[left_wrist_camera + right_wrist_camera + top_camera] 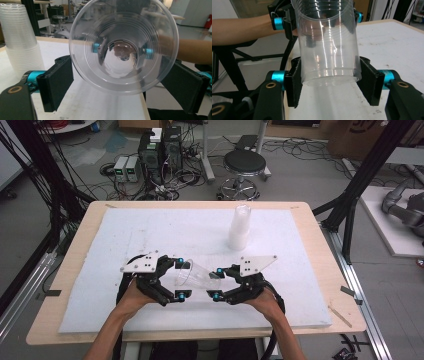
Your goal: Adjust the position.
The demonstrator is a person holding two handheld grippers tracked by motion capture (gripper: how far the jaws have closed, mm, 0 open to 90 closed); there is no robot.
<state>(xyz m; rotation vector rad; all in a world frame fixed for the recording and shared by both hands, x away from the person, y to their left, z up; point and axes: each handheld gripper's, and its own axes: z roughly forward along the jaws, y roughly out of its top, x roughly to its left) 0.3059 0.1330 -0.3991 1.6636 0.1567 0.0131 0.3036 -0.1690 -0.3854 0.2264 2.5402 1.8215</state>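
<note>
Black jaws of the right gripper (329,82) sit clamped on the base end of a clear ribbed plastic cup (327,42), pads pressing both sides just above the bottom rim. Cup lies roughly level between the two tongs, off the white foam mat (150,230), mouth facing the left gripper (120,82). Left jaws stand apart, flanking the wide mouth rim; no clear pad contact seen, so not gripping yet.

Handling guess: cup is very light, thin-walled, springy and slick; likely to buckle or crack under a hard squeeze and to slip from a loose one. Stiffest holds look like the base ring, where the right tongs already are, and the rolled mouth rim; mid-wall is the weak spot.

Around: tall stack of nested clear plastic cups (240,227) stands upright on the mat, well beyond the right tongs and apart from both. Light wooden table (75,240) edge shows around the mat. Nothing stands between the tongs and the stack; the person's forearms come in behind the tongs.
</note>
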